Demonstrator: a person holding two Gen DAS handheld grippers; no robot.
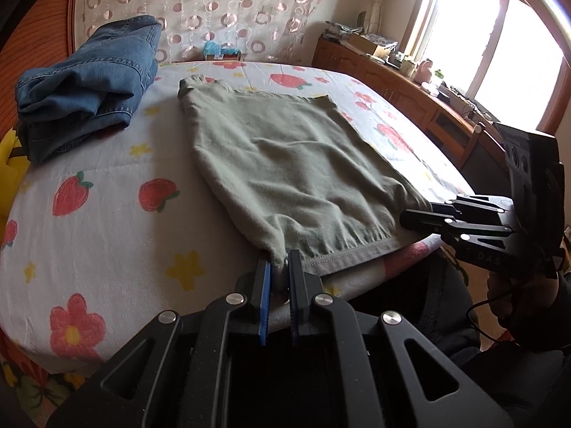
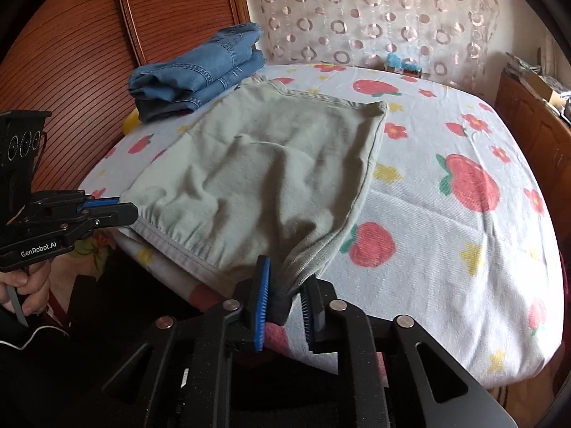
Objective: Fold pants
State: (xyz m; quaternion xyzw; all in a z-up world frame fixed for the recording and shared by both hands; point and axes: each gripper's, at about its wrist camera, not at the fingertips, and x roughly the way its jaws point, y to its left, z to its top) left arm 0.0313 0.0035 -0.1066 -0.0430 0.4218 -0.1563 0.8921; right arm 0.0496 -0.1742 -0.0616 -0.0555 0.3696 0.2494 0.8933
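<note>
Green pants (image 1: 296,164) lie folded flat on the bed (image 1: 107,221), waistband hem along the near edge, folded jeans (image 1: 89,85) at far left. Left gripper (image 1: 280,267) is clamped on the near-left corner; right gripper (image 2: 285,292) has jaws parted, the near-right corner between them and pads barely pressing. Fabric looks soft, light and floppy, so hold it by corners and hem.
</note>
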